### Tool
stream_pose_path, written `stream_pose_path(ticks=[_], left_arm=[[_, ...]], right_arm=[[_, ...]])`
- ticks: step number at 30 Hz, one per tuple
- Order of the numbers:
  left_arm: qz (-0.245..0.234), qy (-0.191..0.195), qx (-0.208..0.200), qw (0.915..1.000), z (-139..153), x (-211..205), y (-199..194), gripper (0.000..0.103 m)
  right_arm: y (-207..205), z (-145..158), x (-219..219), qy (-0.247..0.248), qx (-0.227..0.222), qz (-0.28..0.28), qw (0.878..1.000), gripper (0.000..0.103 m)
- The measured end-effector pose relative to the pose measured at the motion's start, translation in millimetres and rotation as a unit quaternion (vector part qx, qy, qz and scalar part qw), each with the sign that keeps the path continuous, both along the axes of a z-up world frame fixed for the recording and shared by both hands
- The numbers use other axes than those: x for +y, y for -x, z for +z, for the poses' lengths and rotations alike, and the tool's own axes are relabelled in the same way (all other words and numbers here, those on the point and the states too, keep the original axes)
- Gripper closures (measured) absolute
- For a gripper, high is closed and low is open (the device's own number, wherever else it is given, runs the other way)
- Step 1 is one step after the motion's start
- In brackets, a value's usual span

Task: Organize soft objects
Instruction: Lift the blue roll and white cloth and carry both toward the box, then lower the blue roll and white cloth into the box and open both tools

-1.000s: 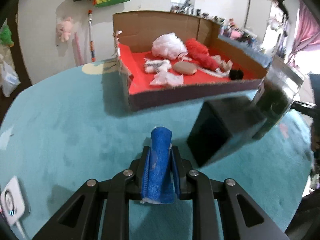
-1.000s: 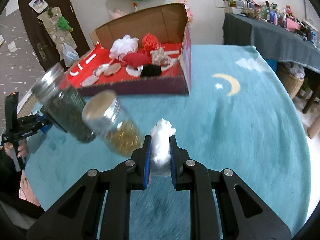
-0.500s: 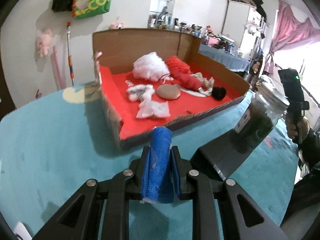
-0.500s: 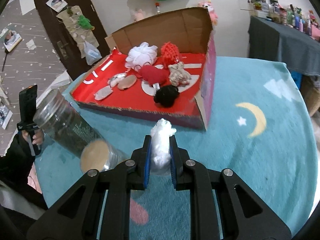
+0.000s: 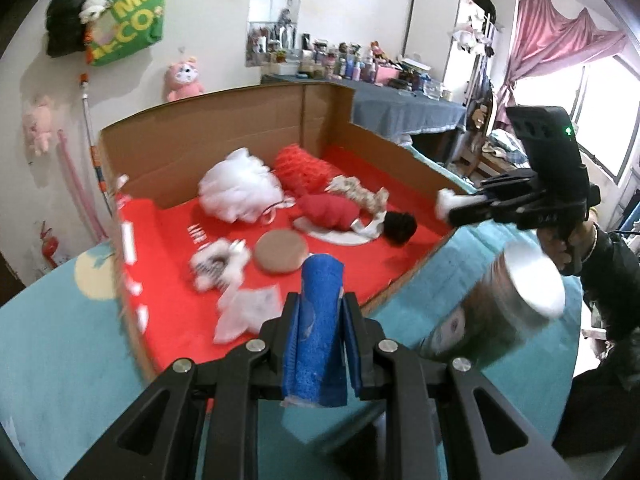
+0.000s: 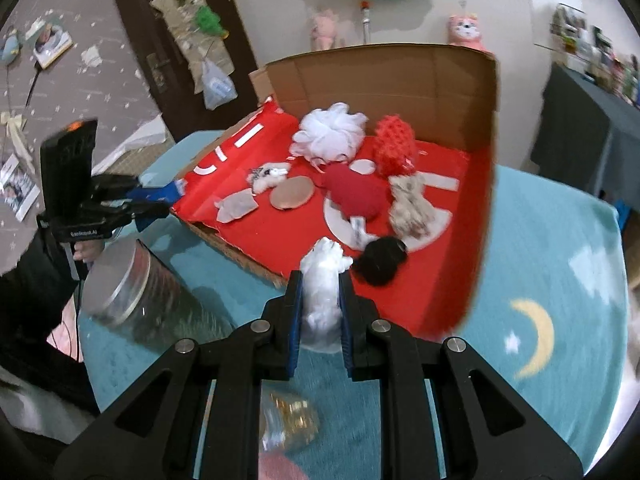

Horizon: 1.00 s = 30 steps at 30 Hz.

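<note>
My left gripper (image 5: 320, 312) is shut on a rolled blue cloth (image 5: 318, 336), held over the near edge of the red-lined cardboard box (image 5: 248, 136). My right gripper (image 6: 320, 296) is shut on a white soft wad (image 6: 322, 292), held above the box's front edge (image 6: 240, 252). In the box lie a white puff (image 5: 236, 192), a red mesh puff (image 5: 304, 168), a red cloth (image 5: 332, 212), a black ball (image 5: 400, 228), a tan pad (image 5: 280, 256) and white scraps (image 5: 248, 312). The right gripper also shows in the left wrist view (image 5: 448, 208), and the left gripper in the right wrist view (image 6: 168, 200).
The box sits on a teal rug (image 6: 540, 280) with a moon and stars. A dark-filled glass jar with a metal lid (image 6: 136, 300) stands left of the right gripper, also seen in the left wrist view (image 5: 500, 312). A jar of golden bits (image 6: 288, 424) lies under the right gripper.
Both grippers have moved forward and up toward the box, still holding their loads. The box now fills more of both views; the jars have slid down and aside.
</note>
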<state>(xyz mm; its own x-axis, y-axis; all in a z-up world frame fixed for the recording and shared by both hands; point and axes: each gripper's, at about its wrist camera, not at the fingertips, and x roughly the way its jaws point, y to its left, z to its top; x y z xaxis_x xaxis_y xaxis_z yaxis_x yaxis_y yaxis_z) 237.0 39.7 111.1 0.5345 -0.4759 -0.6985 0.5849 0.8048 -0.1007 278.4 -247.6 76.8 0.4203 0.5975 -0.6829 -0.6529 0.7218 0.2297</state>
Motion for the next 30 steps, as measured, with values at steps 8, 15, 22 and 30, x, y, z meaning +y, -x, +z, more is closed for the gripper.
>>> stream_pose_path(ticks=[8, 15, 22, 30], left_arm=[[0.002, -0.052, 0.089, 0.9947, -13.7, -54.5, -52.1, 0.081], [0.003, -0.093, 0.123, 0.9881, -32.0, -72.9, -79.2, 0.08], [0.011, -0.111, 0.138, 0.9842, -44.3, -82.0, -91.5, 0.08], [0.015, -0.114, 0.141, 0.9833, -50.0, -83.6, -94.5, 0.074]], right_arm=[[-47.4, -4.1, 54.5, 0.055, 0.062, 0.045, 0.995, 0.087], [-76.1, -24.8, 75.9, 0.109, 0.102, 0.049, 0.988, 0.087], [-90.3, -37.2, 81.7, 0.131, 0.128, 0.044, 0.982, 0.087], [-95.0, -41.0, 85.9, 0.144, 0.133, 0.047, 0.98, 0.086]])
